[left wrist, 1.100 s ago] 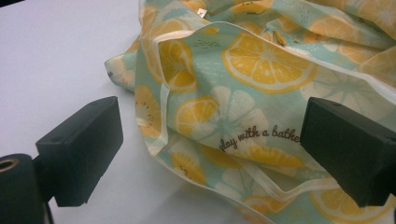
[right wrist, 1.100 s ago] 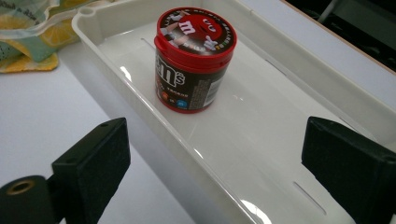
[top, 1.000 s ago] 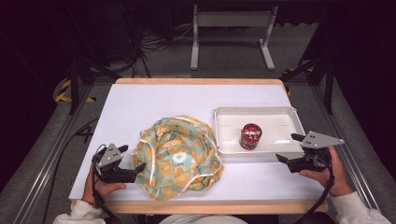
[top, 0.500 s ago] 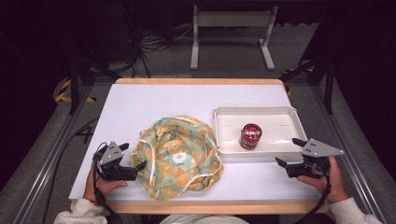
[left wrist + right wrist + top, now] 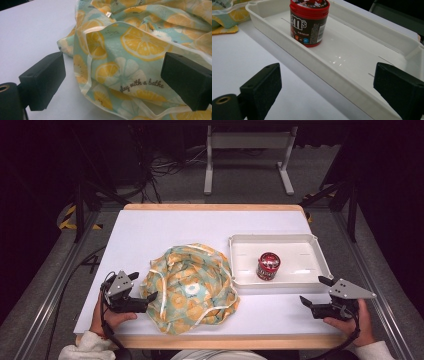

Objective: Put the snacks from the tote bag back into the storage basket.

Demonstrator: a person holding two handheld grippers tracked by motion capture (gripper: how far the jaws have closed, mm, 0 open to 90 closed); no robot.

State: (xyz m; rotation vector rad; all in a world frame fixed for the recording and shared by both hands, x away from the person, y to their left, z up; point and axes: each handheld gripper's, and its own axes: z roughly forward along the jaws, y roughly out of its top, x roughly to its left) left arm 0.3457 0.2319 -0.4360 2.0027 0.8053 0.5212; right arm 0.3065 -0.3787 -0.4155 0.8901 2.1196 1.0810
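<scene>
Seen from the high view, a lemon-print cloth bag [image 5: 190,289] lies crumpled on the white worktop [image 5: 165,227], just left of a white tray [image 5: 300,244] holding an upright red candy tub [image 5: 268,265]. The left hand-held gripper [image 5: 141,287] sits at the bag's edge, the right hand-held gripper [image 5: 312,292] just before the tray.

In the left gripper view, released jaws flank the bag's rim.

In the right gripper view, jaws are spread wide before the tray wall.

Red can [image 5: 268,265] upright in white tray [image 5: 280,242]; crumpled cloth [image 5: 191,287] beside.
</scene>
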